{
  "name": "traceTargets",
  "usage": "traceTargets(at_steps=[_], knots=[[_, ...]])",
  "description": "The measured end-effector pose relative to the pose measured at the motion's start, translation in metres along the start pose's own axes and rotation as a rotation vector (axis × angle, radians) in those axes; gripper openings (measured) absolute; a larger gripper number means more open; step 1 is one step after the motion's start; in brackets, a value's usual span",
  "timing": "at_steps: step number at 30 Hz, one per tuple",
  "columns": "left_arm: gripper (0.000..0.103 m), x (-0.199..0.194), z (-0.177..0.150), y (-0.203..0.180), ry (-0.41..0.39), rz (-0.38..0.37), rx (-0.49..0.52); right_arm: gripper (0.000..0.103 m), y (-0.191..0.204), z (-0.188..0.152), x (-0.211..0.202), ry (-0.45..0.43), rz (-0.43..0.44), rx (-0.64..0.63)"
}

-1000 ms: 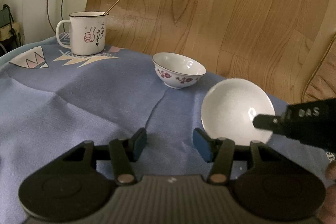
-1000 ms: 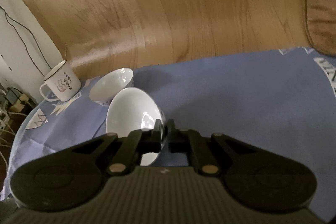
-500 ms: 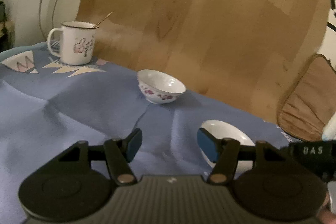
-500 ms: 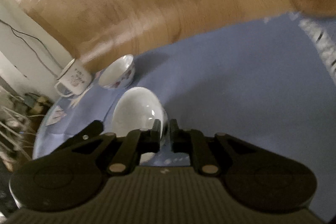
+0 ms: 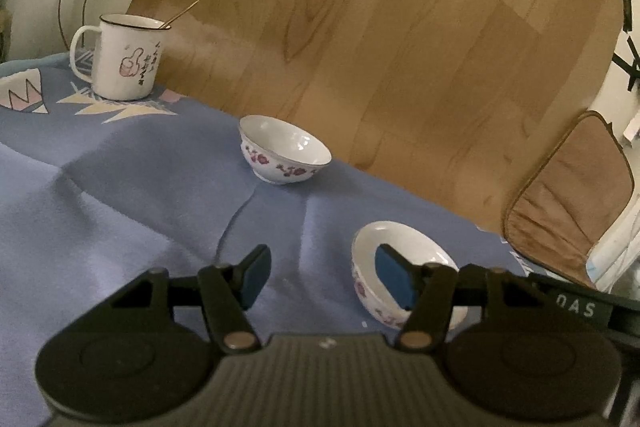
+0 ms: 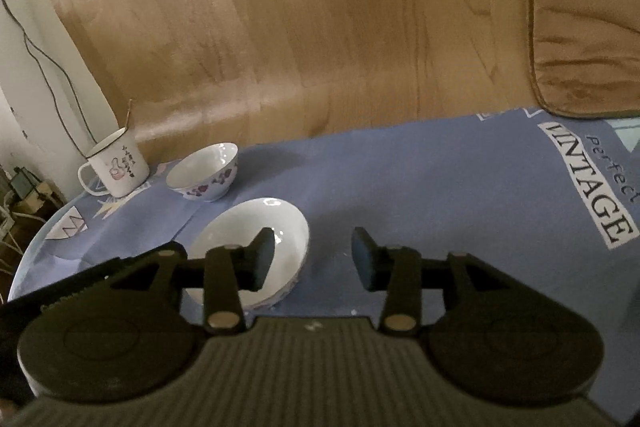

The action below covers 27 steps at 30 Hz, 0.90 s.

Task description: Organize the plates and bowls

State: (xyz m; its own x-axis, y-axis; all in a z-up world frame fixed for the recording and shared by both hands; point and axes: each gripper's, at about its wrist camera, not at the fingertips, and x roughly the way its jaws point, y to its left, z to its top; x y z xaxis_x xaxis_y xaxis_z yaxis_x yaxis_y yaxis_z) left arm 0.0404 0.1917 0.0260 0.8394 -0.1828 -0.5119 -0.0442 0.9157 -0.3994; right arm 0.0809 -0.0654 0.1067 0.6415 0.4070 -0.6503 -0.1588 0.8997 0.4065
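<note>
Right gripper (image 6: pixel 313 257) has just been opening its jaws, nothing between them, one finger over the near bowl (image 6: pixel 256 247) standing upright on the blue tablecloth (image 6: pixel 440 195). Left gripper (image 5: pixel 320 277) gapes empty beside it. Farther off, second bowl (image 6: pixel 204 177), then mug (image 6: pixel 116 167) at the cloth's far left edge.

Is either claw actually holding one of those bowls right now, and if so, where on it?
Neither. The right claw has just been opening beside the near bowl, nothing between its jaws. The left claw is open and empty.
</note>
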Motion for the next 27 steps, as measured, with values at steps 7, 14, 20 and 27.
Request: traceTargets(at_steps=[7, 14, 20, 27], knots=[[0.059, 0.004, 0.0, -0.002, 0.0, -0.017, -0.005, 0.08, -0.008, -0.003, -0.006, -0.08, -0.012, 0.034], [0.055, 0.013, 0.001, 0.002, 0.018, -0.041, -0.043, 0.091, -0.009, -0.004, -0.002, -0.07, 0.018, 0.013], [0.045, 0.017, 0.001, 0.003, 0.04, -0.055, -0.059, 0.089, -0.011, -0.001, -0.003, -0.06, 0.042, 0.05], [0.042, 0.019, 0.001, 0.0, 0.048, -0.04, -0.044, 0.07, -0.007, -0.003, 0.001, -0.026, 0.072, 0.028]])
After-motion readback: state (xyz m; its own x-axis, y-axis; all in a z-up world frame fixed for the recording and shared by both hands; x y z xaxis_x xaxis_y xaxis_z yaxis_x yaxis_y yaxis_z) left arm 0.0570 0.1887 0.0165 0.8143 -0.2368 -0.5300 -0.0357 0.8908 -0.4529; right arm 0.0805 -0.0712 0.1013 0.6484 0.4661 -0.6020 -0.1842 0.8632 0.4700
